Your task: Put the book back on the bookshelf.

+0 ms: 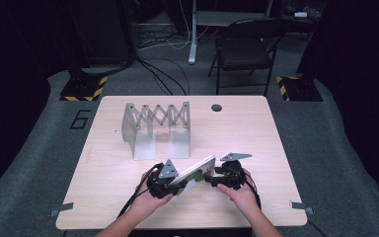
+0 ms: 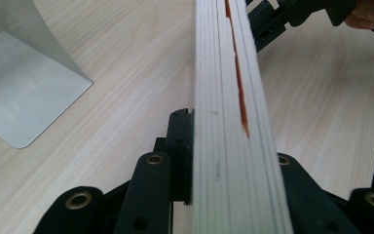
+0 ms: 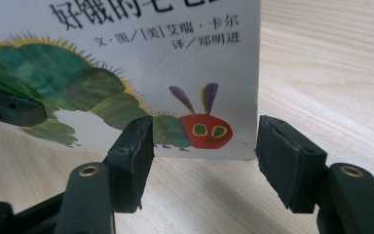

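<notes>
Left gripper (image 2: 233, 195) pinched the book (image 2: 233, 97) by its page edge; right gripper (image 3: 204, 161) stood spread, its corner between unpressed jaws. Book above table (image 1: 128, 197), long axis running left gripper to right.

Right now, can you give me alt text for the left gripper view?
The left tool is clamped across a thick white board book, seen edge-on with a thin orange streak between its pages. A light wooden table lies beneath, with a silver metal rack foot at left.

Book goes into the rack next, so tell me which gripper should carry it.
Left. The left gripper is already clamped on the picture book and sits nearer the metal book rack; the right gripper stands open.
</notes>
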A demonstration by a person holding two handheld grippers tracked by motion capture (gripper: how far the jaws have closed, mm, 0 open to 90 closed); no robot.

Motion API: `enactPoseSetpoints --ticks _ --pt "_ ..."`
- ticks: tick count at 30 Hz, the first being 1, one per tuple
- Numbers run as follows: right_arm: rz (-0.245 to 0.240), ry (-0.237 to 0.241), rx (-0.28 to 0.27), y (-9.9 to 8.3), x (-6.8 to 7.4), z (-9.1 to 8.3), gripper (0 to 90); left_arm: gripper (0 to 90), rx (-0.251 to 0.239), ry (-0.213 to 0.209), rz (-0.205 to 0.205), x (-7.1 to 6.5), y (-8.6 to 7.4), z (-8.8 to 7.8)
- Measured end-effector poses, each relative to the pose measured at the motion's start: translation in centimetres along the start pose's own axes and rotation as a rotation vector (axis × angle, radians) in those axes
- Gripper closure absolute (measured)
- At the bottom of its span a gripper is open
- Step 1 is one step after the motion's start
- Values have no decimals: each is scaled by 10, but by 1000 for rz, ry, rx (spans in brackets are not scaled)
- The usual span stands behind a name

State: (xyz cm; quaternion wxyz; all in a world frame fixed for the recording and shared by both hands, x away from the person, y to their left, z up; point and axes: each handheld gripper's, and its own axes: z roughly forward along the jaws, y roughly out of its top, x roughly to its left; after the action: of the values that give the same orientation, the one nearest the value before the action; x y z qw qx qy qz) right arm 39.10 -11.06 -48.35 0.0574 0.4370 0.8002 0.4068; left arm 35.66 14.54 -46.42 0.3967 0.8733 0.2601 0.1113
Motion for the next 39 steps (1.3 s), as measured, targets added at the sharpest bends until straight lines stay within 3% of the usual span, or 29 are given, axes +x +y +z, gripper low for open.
enactPoseSetpoints --ticks 6,23,28,33,39 --pt "9 1 5 0 1 0 388 757 18 -7 30 0 1 -1" --pt "4 1 3 1 -1 0 387 760 37 5 33 -2 5 1" --pt "3 0 2 0 -1 0 388 760 31 -5 19 -1 5 0" --pt "2 1 2 0 -2 0 388 761 16 27 18 -1 5 -2" --pt "12 -4 8 0 -1 -1 388 761 19 4 -9 2 3 -7"
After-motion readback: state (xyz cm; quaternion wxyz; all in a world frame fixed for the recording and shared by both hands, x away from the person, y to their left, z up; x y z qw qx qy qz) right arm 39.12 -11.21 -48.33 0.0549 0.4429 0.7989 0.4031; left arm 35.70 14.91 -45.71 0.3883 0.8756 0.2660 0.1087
